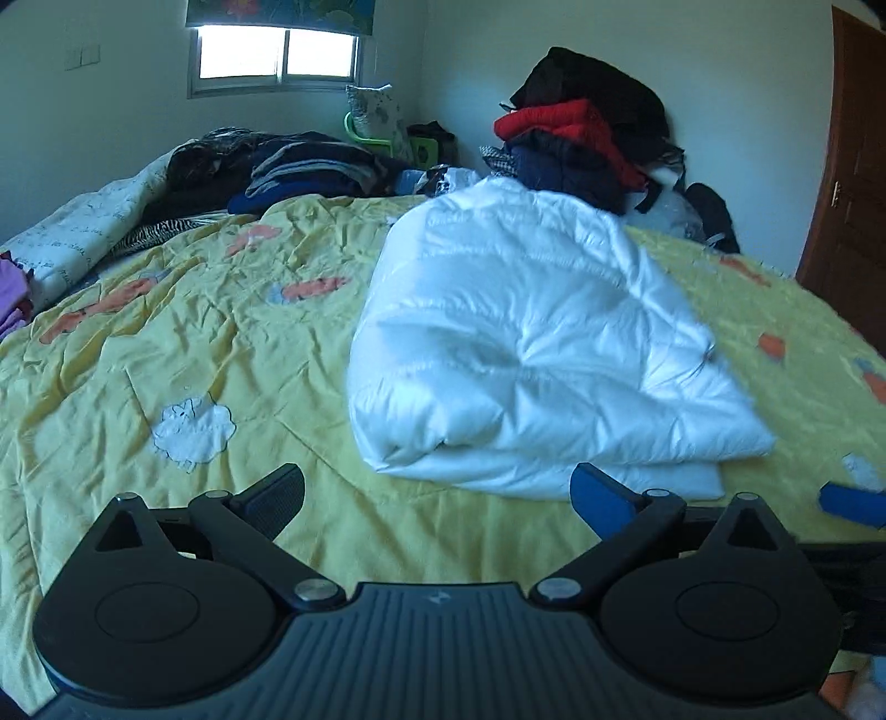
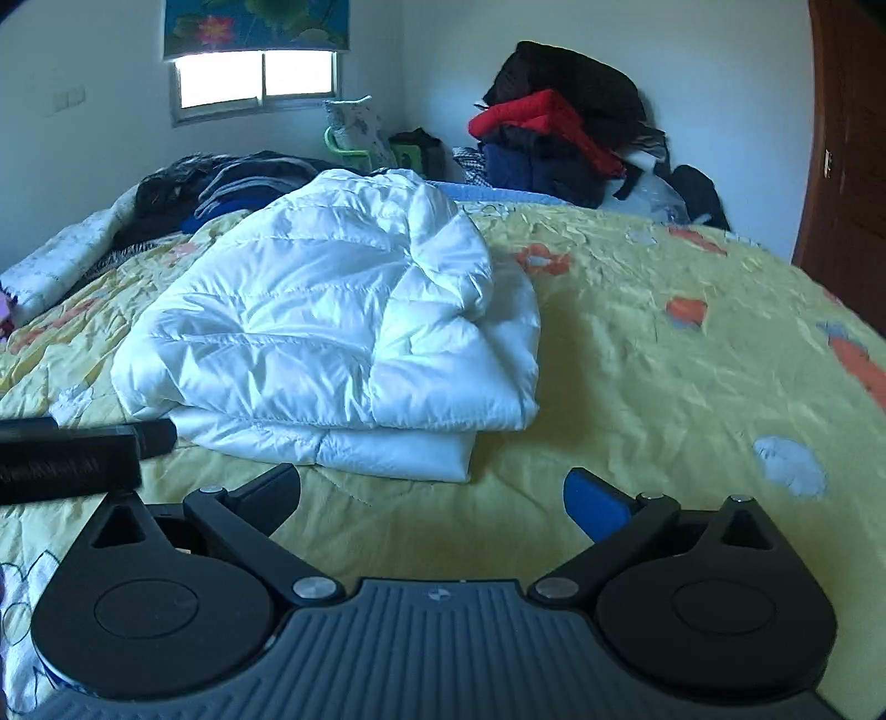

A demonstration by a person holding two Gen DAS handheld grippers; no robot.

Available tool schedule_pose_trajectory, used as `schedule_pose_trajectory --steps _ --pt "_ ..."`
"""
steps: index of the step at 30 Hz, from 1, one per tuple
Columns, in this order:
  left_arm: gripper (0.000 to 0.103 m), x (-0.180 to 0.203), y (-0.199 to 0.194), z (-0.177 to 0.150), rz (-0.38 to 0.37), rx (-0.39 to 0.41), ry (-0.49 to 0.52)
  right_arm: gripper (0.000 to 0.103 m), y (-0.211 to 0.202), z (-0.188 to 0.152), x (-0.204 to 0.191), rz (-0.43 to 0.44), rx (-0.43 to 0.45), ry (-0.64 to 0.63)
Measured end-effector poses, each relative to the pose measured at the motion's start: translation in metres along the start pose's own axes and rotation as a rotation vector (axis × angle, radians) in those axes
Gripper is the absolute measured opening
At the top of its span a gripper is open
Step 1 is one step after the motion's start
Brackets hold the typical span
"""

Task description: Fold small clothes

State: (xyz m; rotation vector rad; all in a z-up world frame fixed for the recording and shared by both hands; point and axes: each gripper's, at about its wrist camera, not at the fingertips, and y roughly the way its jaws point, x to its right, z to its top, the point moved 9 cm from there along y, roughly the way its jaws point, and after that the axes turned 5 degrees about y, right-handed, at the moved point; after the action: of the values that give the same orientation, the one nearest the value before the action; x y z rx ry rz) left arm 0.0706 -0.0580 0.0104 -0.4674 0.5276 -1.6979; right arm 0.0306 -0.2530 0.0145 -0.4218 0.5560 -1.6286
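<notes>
Both tools (image 1: 437, 495) (image 2: 432, 495) gape before white jacket (image 2: 332, 332), lengthwise running away.

One folded white quilted puffer jacket (image 1: 531, 343) near centre; one yellow flowered bedspread (image 1: 194, 343); two clothes heaps far back; one window (image 1: 277, 52) far left.

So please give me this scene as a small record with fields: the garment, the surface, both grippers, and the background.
garment: white puffer jacket, folded into a bundle, lying on the bed
surface: yellow bedspread with flower and cloud patches, wrinkled
left hand-held gripper: open, holding nothing, just short of the jacket's near edge
right hand-held gripper: open, holding nothing, near the jacket's front edge
background: pile of dark and red clothes by the wall, window with a flowered blind
fold state: appears folded; sleeves not visible
</notes>
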Motion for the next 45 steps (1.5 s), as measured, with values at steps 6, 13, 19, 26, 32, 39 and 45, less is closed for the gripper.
schedule_pose_trajectory --steps 6,13,19,26,32,39,45 --pt "0.103 -0.002 0.000 -0.003 -0.002 -0.048 -0.004 0.102 0.006 -0.008 0.006 0.018 -0.072 0.061" --pt "0.103 0.001 0.001 -0.009 -0.016 -0.065 0.013 0.103 0.009 -0.012 0.005 0.013 -0.085 0.064" --pt "0.103 0.003 0.002 -0.012 -0.041 -0.088 0.014 0.103 0.010 -0.013 0.007 0.022 -0.100 0.082" --pt "0.103 0.004 0.007 -0.019 -0.048 -0.128 0.006 0.103 0.012 -0.015 0.006 0.023 -0.105 0.077" --pt "0.103 0.004 0.008 -0.022 -0.060 -0.139 -0.004 0.103 0.013 -0.017 0.004 0.026 -0.111 0.075" --pt "0.103 0.004 0.009 -0.022 -0.063 -0.142 -0.009 0.103 0.014 -0.018 0.003 0.031 -0.118 0.076" --pt "0.103 0.004 0.009 -0.022 -0.059 -0.142 -0.008 0.103 0.014 -0.019 0.003 0.030 -0.120 0.075"
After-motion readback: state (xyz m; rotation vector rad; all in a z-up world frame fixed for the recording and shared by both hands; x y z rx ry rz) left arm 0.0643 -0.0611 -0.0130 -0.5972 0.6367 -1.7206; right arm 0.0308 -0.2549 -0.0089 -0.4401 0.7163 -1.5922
